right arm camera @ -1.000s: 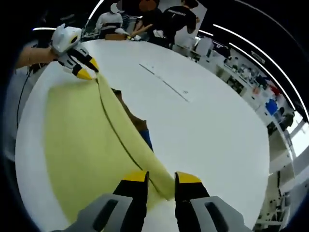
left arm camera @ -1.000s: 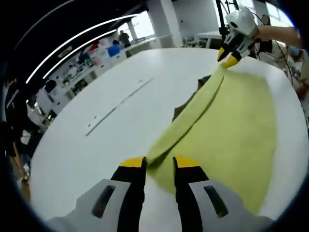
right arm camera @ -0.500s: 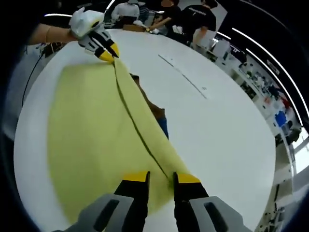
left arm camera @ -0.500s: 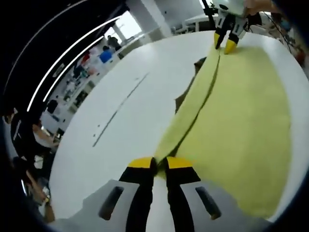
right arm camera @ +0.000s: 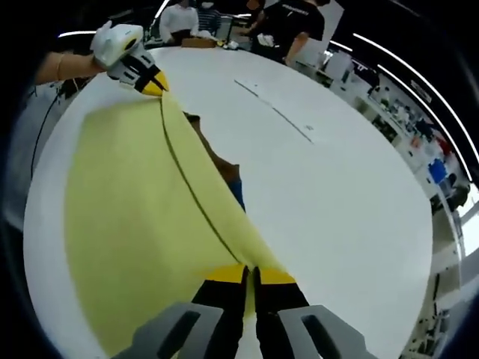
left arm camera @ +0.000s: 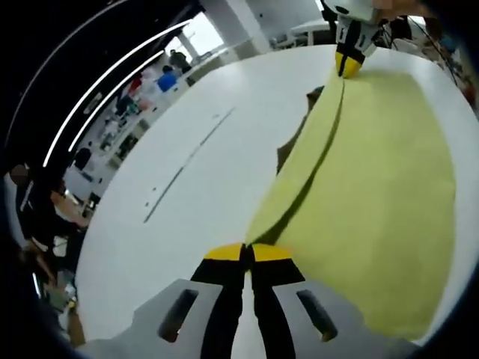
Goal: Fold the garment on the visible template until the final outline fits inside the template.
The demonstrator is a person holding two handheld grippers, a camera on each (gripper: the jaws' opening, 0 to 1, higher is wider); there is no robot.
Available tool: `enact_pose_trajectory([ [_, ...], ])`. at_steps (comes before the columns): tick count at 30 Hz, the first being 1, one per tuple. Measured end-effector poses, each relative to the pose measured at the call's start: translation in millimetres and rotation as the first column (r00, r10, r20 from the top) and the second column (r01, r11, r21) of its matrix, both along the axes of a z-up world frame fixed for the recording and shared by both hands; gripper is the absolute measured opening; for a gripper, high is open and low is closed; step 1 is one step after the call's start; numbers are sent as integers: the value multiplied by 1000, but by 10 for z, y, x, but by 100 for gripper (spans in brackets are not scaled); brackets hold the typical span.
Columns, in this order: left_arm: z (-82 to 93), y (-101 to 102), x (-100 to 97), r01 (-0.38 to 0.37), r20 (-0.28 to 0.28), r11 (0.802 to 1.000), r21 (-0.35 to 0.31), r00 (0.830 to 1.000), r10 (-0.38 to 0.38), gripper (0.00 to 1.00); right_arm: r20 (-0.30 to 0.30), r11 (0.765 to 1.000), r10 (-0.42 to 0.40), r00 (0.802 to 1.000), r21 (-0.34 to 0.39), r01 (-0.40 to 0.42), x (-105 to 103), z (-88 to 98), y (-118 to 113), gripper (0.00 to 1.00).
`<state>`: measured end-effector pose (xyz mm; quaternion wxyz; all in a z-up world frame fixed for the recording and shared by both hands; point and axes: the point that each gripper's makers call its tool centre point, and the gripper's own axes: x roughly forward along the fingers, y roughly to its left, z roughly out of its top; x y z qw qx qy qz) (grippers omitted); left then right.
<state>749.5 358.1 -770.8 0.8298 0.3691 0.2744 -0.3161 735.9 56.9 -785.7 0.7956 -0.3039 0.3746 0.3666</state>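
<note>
A yellow-green garment point(left arm camera: 374, 172) lies spread on the white round table point(left arm camera: 224, 112), with one long edge lifted into a taut fold. My left gripper point(left arm camera: 245, 251) is shut on the near end of that edge. At the far end, my right gripper point(left arm camera: 349, 66) pinches the same edge. In the right gripper view the garment point(right arm camera: 127, 194) fans out to the left, my right gripper point(right arm camera: 249, 274) is shut on its edge, and the left gripper point(right arm camera: 152, 82) holds the far end. A dark brown and blue sheet, apparently the template point(right arm camera: 228, 173), peeks from under the raised edge point(left arm camera: 293, 146).
A thin dark line point(left arm camera: 183, 166) runs across the bare table point(right arm camera: 337, 202) beside the garment, also seen as a line point(right arm camera: 273, 111) in the right gripper view. People point(right arm camera: 288, 19) stand at the table's far side. Desks and shelves point(left arm camera: 142, 86) lie beyond the table edge.
Both pairs of jaws went from open to shut, pinching the garment's raised edge. The edge now runs straighter between the two grippers.
</note>
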Motion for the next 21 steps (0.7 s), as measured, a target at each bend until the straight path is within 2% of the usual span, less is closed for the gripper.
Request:
enact_pose_trajectory([
  [4,-6,2,9,-20,-7,1000,-10,1000,20,0,0,1000,-8,1000,-5,8,10,0,-16,0],
  [7,55,6,20,-102,-38,990,-102,994,99,0,8,1000,-9,1000,-23,10,15,6,-3,0],
  [12,148,32,51,-152,-53,971,-183,988,145,0,47,997,21,999,-77,-17,15,61,-6,0],
  [15,167,36,80,-203,-81,949,-241,979,188,0,94,998,-18,995,-54,23,115,184,-37,0],
  [17,163,41,110,-221,-87,942,-254,975,206,0,131,998,-66,989,-15,68,208,280,-54,0],
  [21,121,44,162,-262,-102,928,-266,964,244,0,146,996,-94,985,17,92,309,342,-52,0],
])
